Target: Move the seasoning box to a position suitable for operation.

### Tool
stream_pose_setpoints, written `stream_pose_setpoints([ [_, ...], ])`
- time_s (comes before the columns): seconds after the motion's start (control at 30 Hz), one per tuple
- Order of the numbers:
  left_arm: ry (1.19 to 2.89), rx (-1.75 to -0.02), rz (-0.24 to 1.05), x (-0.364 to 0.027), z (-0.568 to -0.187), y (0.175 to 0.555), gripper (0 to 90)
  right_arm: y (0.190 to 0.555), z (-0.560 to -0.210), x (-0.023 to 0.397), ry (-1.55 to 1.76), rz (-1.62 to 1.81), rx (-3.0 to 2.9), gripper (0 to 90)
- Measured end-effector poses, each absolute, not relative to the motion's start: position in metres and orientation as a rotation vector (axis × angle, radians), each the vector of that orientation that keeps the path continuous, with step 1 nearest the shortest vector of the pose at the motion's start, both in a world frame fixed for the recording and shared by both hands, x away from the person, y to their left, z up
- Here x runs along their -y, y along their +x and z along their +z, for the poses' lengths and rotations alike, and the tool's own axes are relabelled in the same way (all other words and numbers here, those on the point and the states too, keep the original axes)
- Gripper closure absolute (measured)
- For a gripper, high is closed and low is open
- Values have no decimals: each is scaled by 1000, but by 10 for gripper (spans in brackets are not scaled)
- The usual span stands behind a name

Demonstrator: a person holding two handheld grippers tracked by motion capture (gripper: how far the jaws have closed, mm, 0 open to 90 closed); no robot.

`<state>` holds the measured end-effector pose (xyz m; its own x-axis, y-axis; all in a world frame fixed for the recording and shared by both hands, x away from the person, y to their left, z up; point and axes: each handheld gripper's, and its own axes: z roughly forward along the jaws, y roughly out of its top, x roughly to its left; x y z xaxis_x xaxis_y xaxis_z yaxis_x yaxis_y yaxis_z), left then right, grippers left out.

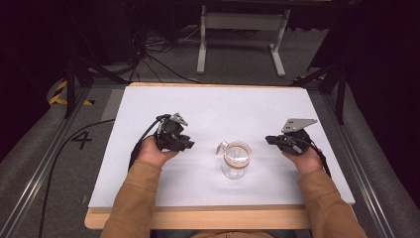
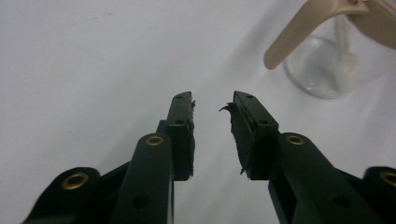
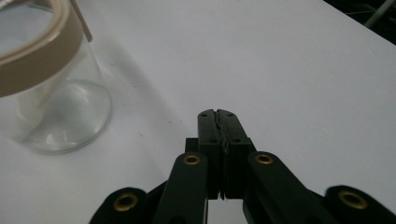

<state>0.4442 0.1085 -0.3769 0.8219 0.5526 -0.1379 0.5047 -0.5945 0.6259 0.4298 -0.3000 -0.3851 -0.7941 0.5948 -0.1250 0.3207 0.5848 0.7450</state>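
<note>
Dark room all round, black curtains at both sides, grey carpet floor (image 1: 148, 69) strewn with black cables, pale metal stand (image 1: 242, 29) at the back, yellow-and-black hazard tape (image 1: 62, 91) at far left, a painted numeral "4" (image 1: 81, 140) on the floor left of the table. Back to the tools: left gripper (image 1: 184, 142), held in the left hand (image 1: 153, 151), low over the sheet, pointing right toward the jar; in the left gripper view (image 2: 212, 126) jaws parted with a clear gap, nothing between, pad edges frayed. Right gripper (image 1: 272, 140), in the right hand (image 1: 304, 157), pointing left toward the jar; in the right gripper view (image 3: 218, 130) jaws pressed together, pads meeting, nothing caught. Glass jar (image 1: 236, 159) upright between the two, apart from both, near the front-centre of the sheet; tan band round the rim, small handle toward the left gripper; seen up close at upper right in the left gripper view (image 2: 336, 56) and at upper left in the right gripper view (image 3: 46, 88); clear, seemingly empty. Beneath: white sheet (image 1: 218, 106) covering most of the wooden tabletop (image 1: 198, 218), bare wood strip along the near edge, faint smudges on the white. Tan sleeves (image 1: 133, 198) entering from the bottom edge. Metal rails (image 1: 44, 168) flanking the table on both sides.
</note>
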Motion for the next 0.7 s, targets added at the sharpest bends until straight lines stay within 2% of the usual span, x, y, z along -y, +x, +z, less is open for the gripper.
stream_pose_setpoints([
  [0.07,2316,-762,66,-108,-376,443,753,426,-382,303,729,1107,-2459,892],
  [0.43,2264,-690,54,-96,-364,431,887,427,-387,307,732,1195,-2482,892],
  [0.7,2378,-631,30,-59,-376,423,897,426,-391,307,734,1223,-2481,891],
])
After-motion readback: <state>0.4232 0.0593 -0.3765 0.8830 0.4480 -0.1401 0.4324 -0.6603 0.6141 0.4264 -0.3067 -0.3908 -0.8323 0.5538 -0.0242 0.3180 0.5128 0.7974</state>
